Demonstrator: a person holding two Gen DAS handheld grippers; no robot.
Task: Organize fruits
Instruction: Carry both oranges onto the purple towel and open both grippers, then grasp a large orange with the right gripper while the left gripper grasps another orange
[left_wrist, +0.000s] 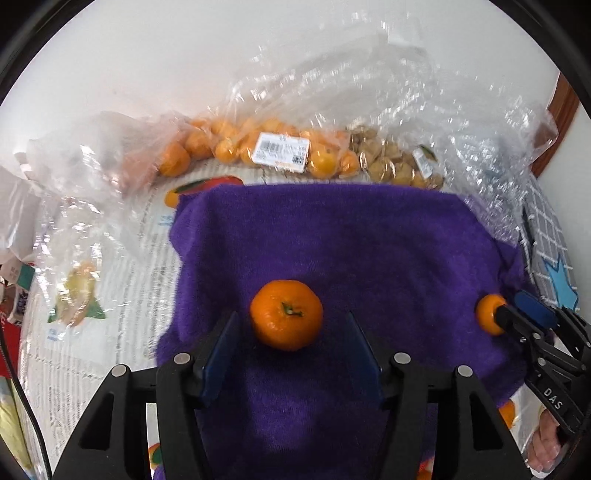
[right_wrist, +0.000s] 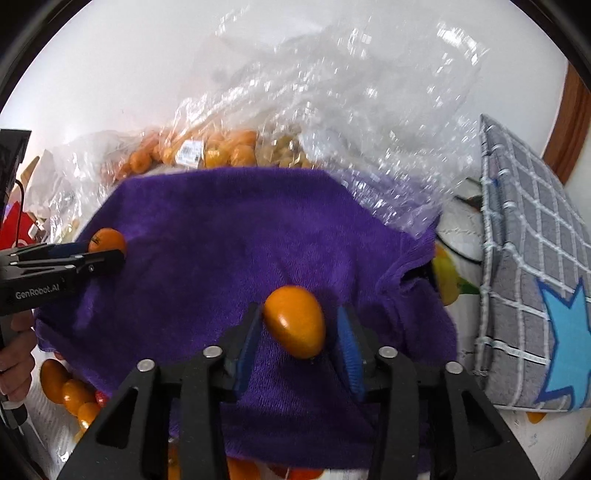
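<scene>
A purple towel (left_wrist: 351, 240) lies spread on the table; it also shows in the right wrist view (right_wrist: 229, 236). A mandarin with a green stem (left_wrist: 286, 314) rests on it between the fingers of my left gripper (left_wrist: 291, 325), which is open and not touching it. My right gripper (right_wrist: 299, 325) holds a smooth orange egg-shaped fruit (right_wrist: 295, 321) between its blue pads; the left pad touches it, a small gap shows at the right. From the left wrist view this fruit (left_wrist: 489, 314) sits at the right gripper's tips (left_wrist: 506, 317). The mandarin (right_wrist: 107, 240) shows beside the left gripper (right_wrist: 107, 254).
Clear plastic bags of mandarins (left_wrist: 236, 147) and husked physalis (left_wrist: 391, 162) lie behind the towel. Crinkled clear plastic (right_wrist: 351, 122) rises at the back right. A grey checked cushion with a blue star (right_wrist: 535, 277) stands right. Several small orange fruits (right_wrist: 70, 391) lie at the towel's front left.
</scene>
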